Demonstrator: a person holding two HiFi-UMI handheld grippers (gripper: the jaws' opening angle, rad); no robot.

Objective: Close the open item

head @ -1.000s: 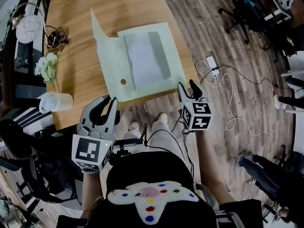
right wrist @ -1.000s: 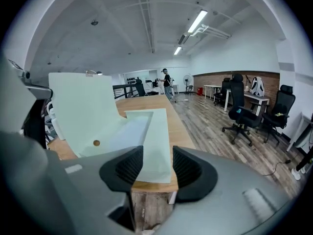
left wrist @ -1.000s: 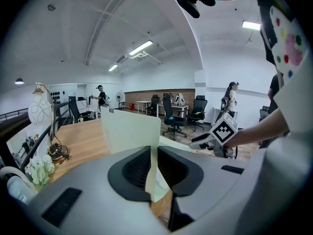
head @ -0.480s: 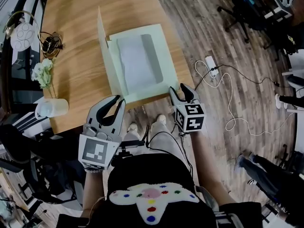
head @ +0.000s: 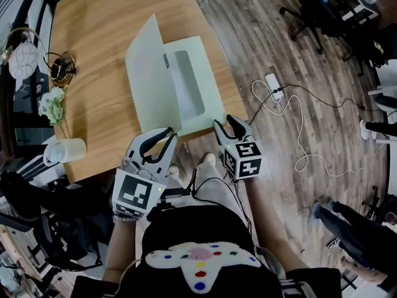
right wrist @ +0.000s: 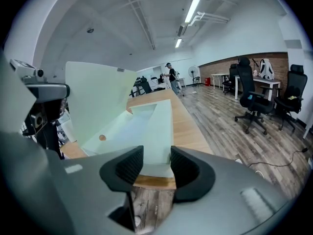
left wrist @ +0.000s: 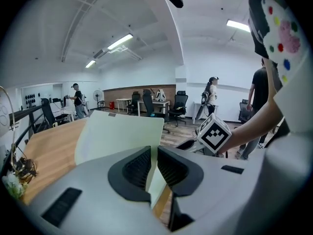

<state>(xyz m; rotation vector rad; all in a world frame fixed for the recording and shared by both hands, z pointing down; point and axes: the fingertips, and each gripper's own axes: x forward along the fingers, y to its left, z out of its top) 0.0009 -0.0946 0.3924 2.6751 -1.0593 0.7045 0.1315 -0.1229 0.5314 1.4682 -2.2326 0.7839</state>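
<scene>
The left gripper (left wrist: 153,151), in its own view, has its fingers narrowed onto the near edge of the raised cover (left wrist: 122,136) of the pale green folder (head: 192,82). The right gripper (right wrist: 157,153) holds its fingers apart at the folder's near corner, by the front edge of the worktop (head: 93,30). From the head view, bare wood lies open beyond.

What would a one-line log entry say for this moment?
item: green folder, cover raised | left gripper: pinching cover edge | right gripper: open at folder's near edge | surface: wooden table
</scene>
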